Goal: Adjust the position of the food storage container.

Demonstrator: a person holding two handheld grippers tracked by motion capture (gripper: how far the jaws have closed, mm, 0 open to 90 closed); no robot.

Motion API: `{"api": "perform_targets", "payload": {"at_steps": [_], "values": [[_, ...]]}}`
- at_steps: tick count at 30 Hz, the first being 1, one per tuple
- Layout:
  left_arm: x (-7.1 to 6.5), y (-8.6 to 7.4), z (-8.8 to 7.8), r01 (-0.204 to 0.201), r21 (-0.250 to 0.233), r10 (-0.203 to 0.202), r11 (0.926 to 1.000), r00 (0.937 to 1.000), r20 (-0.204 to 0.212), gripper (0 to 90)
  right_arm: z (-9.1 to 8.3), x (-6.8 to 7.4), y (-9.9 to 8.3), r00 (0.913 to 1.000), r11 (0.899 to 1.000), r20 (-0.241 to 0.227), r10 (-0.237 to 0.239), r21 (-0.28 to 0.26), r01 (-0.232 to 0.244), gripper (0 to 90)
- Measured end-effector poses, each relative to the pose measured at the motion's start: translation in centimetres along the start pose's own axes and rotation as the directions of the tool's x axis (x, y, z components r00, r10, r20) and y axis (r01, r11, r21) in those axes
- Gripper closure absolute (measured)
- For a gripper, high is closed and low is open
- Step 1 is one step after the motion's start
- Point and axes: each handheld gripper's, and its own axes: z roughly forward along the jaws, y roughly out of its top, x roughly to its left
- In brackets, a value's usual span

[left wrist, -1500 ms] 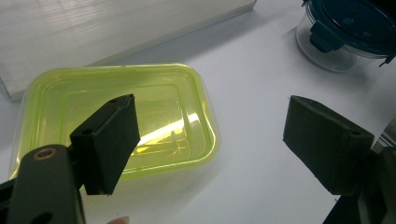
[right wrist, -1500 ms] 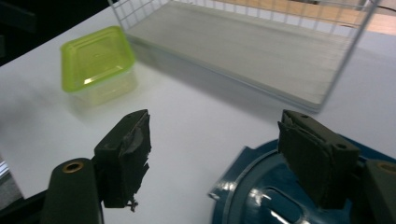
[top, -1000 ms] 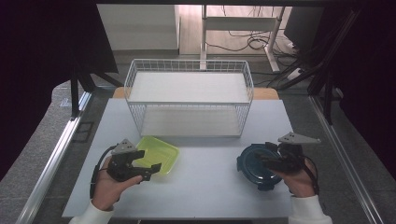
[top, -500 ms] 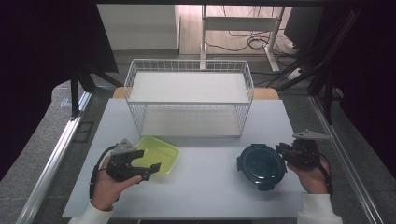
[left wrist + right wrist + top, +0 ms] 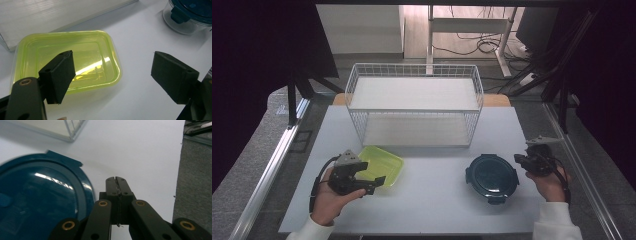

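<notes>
A shallow yellow-green container (image 5: 382,165) (image 5: 65,60) lies open on the white table at the front left. My left gripper (image 5: 373,180) (image 5: 112,66) hovers at its near right corner, jaws open, one pad over the tray and nothing gripped. A round container with a dark teal clip lid (image 5: 492,176) (image 5: 37,200) (image 5: 192,15) stands at the front right. My right gripper (image 5: 519,161) (image 5: 116,180) sits just right of it, apart from the lid. Its jaws have just closed and are shut, pads together with nothing between them.
A white wire basket (image 5: 414,107) with a pale floor stands at the back middle of the table (image 5: 437,210). A grey floor strip (image 5: 195,182) runs past the table's right edge. Cables and desk legs lie beyond the basket.
My right gripper has drawn away to the right from the round container's rim and closed its jaws empty. The container stays on the table. The left hand has kept still.
</notes>
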Motion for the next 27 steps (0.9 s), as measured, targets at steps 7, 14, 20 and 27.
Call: {"api": "perform_targets", "payload": {"at_steps": [7, 14, 20, 27], "values": [[0.1, -0.1, -0.2, 0.003, 0.002, -0.003, 1.0, 1.0, -0.007, 18.9, 2.6, 0.1, 0.1, 0.9985, 0.992, -0.004, -0.054, 0.111, 0.055, 89.3], [-0.1, -0.1, -0.3, 0.002, -0.001, -0.002, 1.0, 1.0, 0.002, 18.9, 3.2, 1.1, -0.1, 0.9915, 0.97, 0.026, -0.127, 0.211, 0.119, 89.6], [-0.2, 0.0, 0.2, -0.006, 0.012, 0.006, 0.9999, 1.0, 0.006, 18.8, 2.9, 1.5, -0.3, 0.9928, 0.968, 0.028, -0.117, 0.225, 0.107, 89.7], [-0.4, 0.0, 0.5, -0.012, 0.022, 0.012, 0.9997, 0.9999, 0.011, 18.9, 2.9, 3.6, 0.0, 0.9895, 0.961, 0.048, -0.137, 0.247, 0.121, 89.7]]}}
